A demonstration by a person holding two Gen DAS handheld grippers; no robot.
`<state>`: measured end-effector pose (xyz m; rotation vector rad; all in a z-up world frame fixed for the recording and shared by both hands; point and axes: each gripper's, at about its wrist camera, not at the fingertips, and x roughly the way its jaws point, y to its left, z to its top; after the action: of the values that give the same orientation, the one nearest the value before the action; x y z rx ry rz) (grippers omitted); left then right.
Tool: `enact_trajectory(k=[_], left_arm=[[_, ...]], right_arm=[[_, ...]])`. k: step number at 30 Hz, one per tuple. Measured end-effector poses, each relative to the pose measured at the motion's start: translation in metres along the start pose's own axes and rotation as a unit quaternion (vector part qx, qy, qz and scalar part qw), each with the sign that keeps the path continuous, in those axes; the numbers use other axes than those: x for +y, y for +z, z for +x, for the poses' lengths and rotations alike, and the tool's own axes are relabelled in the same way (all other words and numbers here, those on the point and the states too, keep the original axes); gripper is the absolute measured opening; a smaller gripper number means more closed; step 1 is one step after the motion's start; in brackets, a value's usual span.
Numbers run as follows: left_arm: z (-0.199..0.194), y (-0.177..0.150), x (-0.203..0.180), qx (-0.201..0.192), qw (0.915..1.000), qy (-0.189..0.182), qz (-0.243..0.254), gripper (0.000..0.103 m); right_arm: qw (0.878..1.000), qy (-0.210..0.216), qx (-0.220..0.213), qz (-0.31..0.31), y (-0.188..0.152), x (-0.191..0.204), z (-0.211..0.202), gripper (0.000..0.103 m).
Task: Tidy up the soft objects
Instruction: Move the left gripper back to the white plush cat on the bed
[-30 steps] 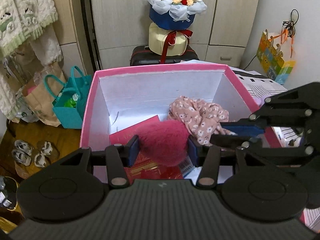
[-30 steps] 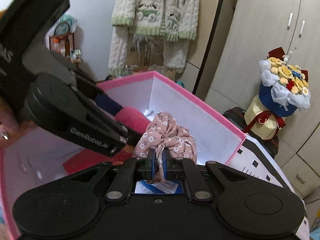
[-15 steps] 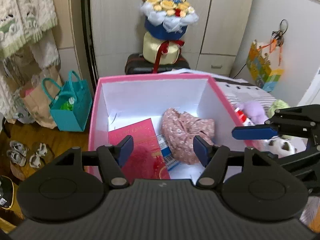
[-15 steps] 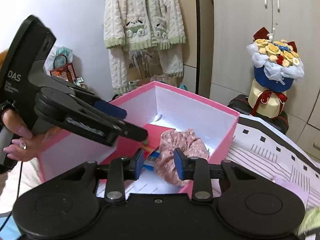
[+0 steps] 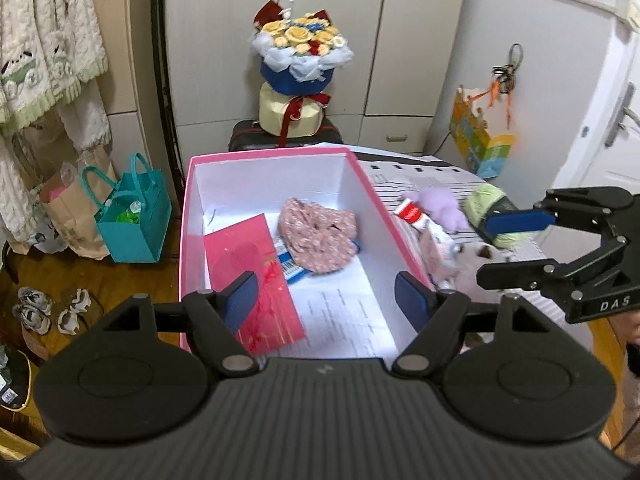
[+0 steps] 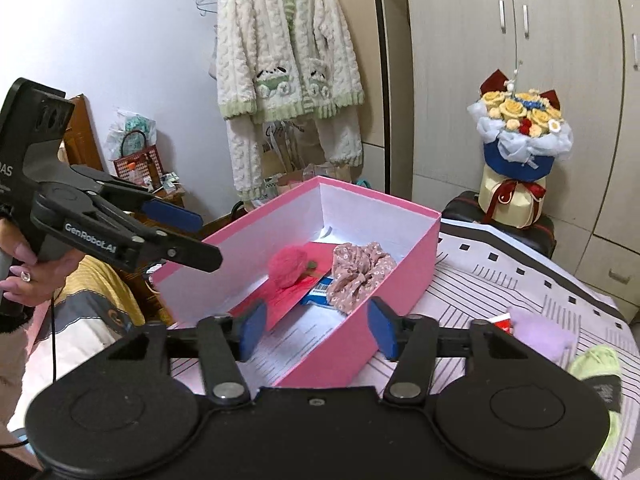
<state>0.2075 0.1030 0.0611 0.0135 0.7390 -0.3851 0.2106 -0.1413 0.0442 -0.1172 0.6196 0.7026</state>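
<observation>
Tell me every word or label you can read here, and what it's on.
"GenRobot.AI": side of the left tongs.
"DAS": body of the right tongs; cut off as "AS" on the left one.
Barcode label on the blue card in the pink box: too small.
Print on the red envelope and white sheet: blurred.

Pink pompom (image 6: 287, 266) inside pink box (image 6: 416, 276): hidden from left wrist view. Soft toys (image 5: 448, 236) on bed beside box's right wall: motion-blurred, kinds unreadable. Green plush (image 6: 596, 364): partly behind right gripper's body. Barcode label (image 5: 294, 268): print too small. Person's hand (image 6: 28, 268): cut by left edge.
</observation>
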Motion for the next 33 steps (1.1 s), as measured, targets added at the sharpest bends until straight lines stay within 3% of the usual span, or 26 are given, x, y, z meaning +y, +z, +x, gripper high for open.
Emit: enact_trajectory(k=[9, 17, 26, 33], left_arm=[[-0.048, -0.021, -0.039, -0.011, 0.9988, -0.012, 0.045, 0.085], [-0.061, -0.038, -0.072, -0.007, 0.9959, -0.026, 0.087, 0.087], [-0.045, -0.058, -0.106, 0.021, 0.9927, -0.070, 0.096, 0.087], [-0.018, -0.066, -0.132, 0.026, 0.9861, -0.122, 0.110, 0.090]], right_arm=[[1.000, -0.011, -0.019, -0.017, -0.023, 0.012, -0.056, 0.069], [0.999, -0.032, -0.022, -0.030, -0.047, 0.015, -0.089, 0.069], [0.998, -0.058, -0.020, -0.014, -0.087, 0.004, -0.107, 0.083], [0.997, -0.077, -0.017, -0.010, -0.118, -0.007, -0.100, 0.086]])
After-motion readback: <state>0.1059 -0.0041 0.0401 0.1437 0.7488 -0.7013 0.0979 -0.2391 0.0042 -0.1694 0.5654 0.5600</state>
